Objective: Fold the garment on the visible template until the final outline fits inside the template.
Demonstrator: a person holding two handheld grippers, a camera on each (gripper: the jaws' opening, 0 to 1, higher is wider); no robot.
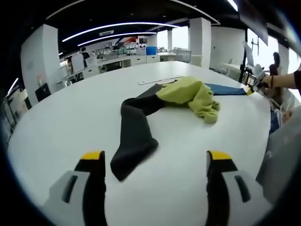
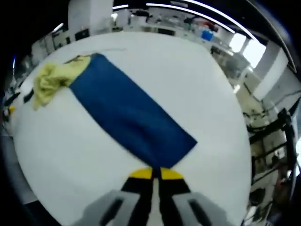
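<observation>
Your right claw [image 2: 153,173] is pinching the blue template [image 2: 127,113] corner, likely to straighten it. Left claw [image 1: 156,157] hangs spread over the bench [image 1: 61,122] (garment [image 1: 160,106] unfolded, mostly off-template).

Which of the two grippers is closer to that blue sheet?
Right. The right gripper is shut at the blue sheet's near edge; the left gripper hangs open, far from it.
</observation>
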